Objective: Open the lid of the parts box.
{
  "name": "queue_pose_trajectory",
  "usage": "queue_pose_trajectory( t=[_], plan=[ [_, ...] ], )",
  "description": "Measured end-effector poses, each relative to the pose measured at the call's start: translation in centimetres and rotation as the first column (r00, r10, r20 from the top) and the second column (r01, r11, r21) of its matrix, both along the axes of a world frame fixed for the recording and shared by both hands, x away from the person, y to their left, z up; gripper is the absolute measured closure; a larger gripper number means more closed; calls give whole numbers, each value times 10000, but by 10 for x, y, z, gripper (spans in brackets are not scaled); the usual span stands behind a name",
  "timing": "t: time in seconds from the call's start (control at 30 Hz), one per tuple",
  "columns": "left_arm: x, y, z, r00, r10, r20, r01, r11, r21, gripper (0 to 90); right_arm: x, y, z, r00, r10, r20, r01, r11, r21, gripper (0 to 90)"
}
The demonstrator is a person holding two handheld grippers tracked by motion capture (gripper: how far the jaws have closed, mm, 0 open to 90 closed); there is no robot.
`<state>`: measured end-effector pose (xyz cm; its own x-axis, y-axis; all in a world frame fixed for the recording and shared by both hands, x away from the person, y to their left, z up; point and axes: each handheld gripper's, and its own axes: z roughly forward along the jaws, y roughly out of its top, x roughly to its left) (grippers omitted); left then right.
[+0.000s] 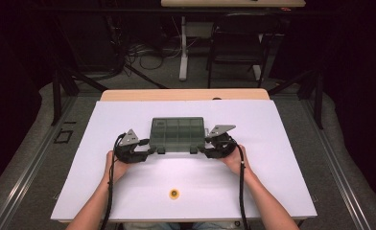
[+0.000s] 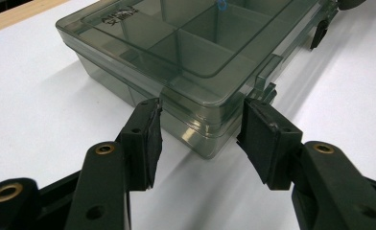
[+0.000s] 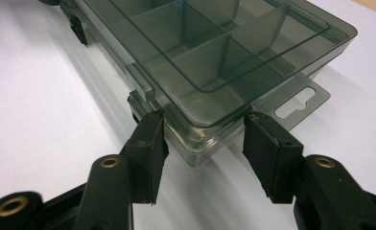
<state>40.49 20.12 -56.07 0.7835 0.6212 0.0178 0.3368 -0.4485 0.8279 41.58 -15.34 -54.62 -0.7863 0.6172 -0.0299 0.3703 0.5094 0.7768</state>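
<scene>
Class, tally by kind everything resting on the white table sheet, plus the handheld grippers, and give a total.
Smoky grey clear plastic compartment box: 1
Small round yellow disc: 1
Black two-jaw grippers, left gripper and right gripper: 2
Total: 4
</scene>
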Motion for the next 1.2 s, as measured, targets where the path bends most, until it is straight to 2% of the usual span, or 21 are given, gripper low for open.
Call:
queue_pose_trajectory(
  t=[0.23, 0.73, 0.9, 1.07, 1.2],
  plan=[
    [0, 0, 1, 10000, 25, 73, -25, 10000, 67, 493, -1, 0, 2, 10000, -32, 57, 32, 10000, 9, 498],
    [-2, 0, 2, 9998, 85, 177, -83, 9999, -68, 502, -2, -1, 6, 9998, -112, 180, 111, 9999, 53, 512],
    [-2, -1, 2, 9998, 87, 204, -87, 10000, -41, 506, -3, -2, 8, 9996, -196, 224, 190, 9995, 252, 518],
    [-2, -2, 3, 9991, 257, 331, -255, 9997, -53, 451, -3, -3, 9, 9994, -232, 242, 225, 9993, 282, 522],
    [-4, -2, 4, 9962, 639, 588, -634, 9979, -99, 404, -3, -3, 9, 9993, -277, 256, 268, 9991, 333, 522]
  ],
)
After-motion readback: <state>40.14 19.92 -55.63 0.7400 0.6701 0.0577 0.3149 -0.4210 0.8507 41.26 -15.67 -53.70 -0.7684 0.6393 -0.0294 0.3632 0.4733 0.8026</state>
